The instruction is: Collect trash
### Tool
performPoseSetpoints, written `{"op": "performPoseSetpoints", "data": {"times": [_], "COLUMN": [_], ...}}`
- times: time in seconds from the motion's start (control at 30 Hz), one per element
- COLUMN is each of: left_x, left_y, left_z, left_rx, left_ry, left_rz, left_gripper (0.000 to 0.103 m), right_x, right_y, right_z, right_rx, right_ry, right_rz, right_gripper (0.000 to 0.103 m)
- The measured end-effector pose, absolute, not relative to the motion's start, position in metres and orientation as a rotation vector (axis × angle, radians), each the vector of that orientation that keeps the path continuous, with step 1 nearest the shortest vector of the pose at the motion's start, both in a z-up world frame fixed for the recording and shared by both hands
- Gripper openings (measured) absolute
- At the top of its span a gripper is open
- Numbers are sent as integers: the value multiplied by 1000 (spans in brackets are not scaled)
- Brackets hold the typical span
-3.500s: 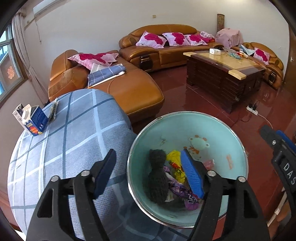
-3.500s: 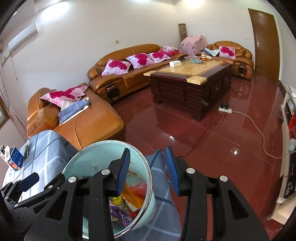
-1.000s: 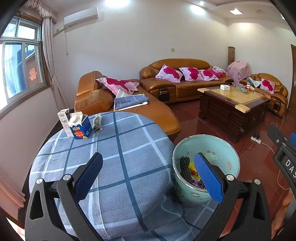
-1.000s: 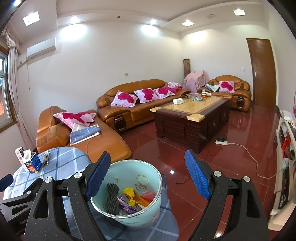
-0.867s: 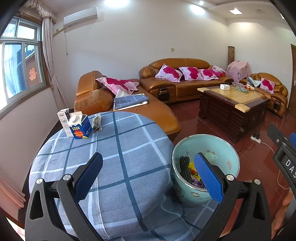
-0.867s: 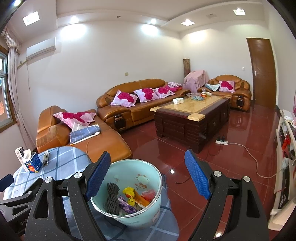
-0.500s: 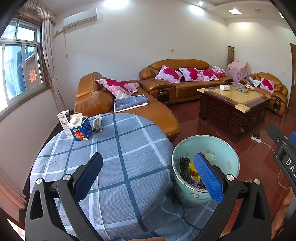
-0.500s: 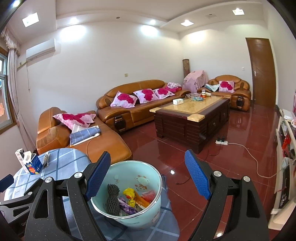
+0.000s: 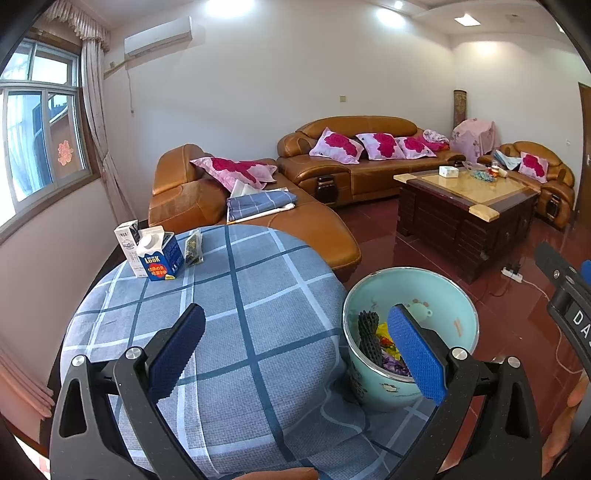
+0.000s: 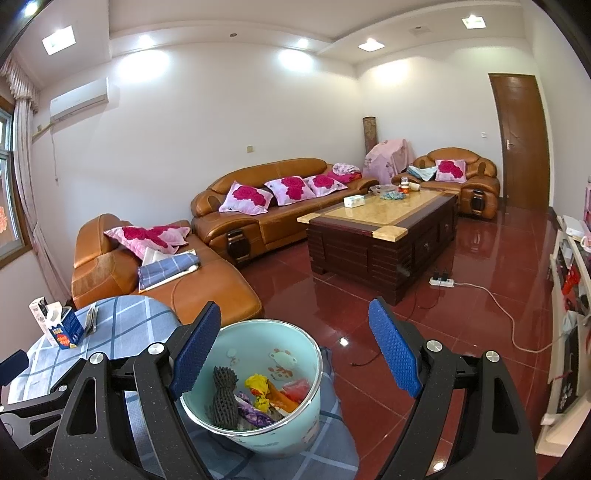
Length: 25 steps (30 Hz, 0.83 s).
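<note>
Trash left: blue carton, white carton, dark packet on surface.
Hand-held grippers: left, right both wide, empty.
Advice: approach carton squarely; drop into bin.

sofa | coffee table | door | air conditioner

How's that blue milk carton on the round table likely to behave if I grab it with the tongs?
The blue carton has its top torn open, so it is probably empty and light. Its thin card walls would likely crumple under a firm squeeze. It stands upright on the soft checked tablecloth, so a sideways nudge might tip it rather than slide it.
</note>
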<state>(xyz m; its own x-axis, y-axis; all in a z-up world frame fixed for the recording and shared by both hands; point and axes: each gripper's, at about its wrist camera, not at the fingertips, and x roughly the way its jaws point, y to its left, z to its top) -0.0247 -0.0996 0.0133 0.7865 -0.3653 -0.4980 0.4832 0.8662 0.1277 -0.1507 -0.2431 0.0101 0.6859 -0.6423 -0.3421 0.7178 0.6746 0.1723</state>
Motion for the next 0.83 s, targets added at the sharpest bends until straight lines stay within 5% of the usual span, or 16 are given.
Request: {"op": "performPoseSetpoints", "data": {"times": [0.83], "left_x": [-13], "left_y": [-94], "left_z": [16], "left_rx": [226], "left_ry": [488], "left_rz": [-446], "left_gripper": [97], "right_x": [-148], "right_y": [-244], "right_z": [6], "right_rx": [308], "right_ry": [292], "right_rz": [-769], "right_gripper": [81]}}
